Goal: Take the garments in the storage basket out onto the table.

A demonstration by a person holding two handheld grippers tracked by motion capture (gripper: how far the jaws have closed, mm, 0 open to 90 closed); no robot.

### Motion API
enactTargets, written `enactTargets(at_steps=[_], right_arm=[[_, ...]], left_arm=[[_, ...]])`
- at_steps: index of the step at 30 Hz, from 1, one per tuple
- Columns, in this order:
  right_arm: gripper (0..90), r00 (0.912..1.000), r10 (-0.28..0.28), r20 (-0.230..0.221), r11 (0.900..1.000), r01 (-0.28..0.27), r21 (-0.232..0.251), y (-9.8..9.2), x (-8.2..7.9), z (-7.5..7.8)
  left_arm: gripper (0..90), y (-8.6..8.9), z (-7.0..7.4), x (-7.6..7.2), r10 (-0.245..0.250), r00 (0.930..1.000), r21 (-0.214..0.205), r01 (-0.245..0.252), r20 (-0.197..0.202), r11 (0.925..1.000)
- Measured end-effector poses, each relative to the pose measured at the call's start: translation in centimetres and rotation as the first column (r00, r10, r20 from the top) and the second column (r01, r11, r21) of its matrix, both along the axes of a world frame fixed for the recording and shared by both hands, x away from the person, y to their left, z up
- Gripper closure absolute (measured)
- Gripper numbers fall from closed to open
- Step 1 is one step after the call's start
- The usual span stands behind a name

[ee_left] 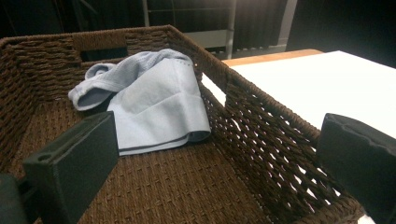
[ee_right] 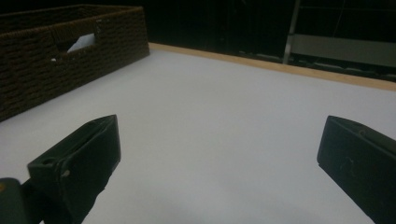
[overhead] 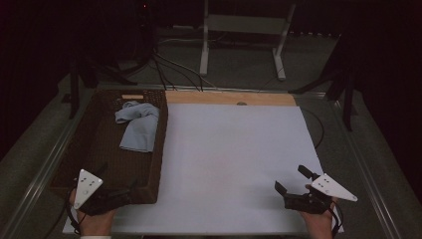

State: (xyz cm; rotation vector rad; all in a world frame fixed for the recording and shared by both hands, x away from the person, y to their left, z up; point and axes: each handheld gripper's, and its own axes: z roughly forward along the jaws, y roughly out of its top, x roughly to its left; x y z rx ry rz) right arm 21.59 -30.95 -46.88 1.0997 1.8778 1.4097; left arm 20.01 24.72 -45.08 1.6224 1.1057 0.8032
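With both my left gripper (overhead: 130,188) and right gripper (overhead: 294,180) spread wide and empty, I should reach my left one to the crumpled pale-blue cloth (ee_left: 154,100) in the far end of the brown woven basket (ee_left: 261,121), pinching a thick fold.

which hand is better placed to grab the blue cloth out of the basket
Left, probably. The left gripper hangs at the near end of the wicker basket, jaws open and aimed at the light blue cloth inside. The right gripper sits over the white sheet, well away from the basket.
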Motion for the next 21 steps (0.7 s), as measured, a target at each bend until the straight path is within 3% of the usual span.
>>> enactTargets(at_steps=[21], right_arm=[[0.0, 0.9999, 0.016, 0.002, 0.9998, -0.016, -0.011, 0.35, -0.07, -0.02]], left_arm=[[0.3, -0.13, 0.12, 0.16, 0.013, 0.9997, 0.005, -0.013, -0.023, 0.9999]])
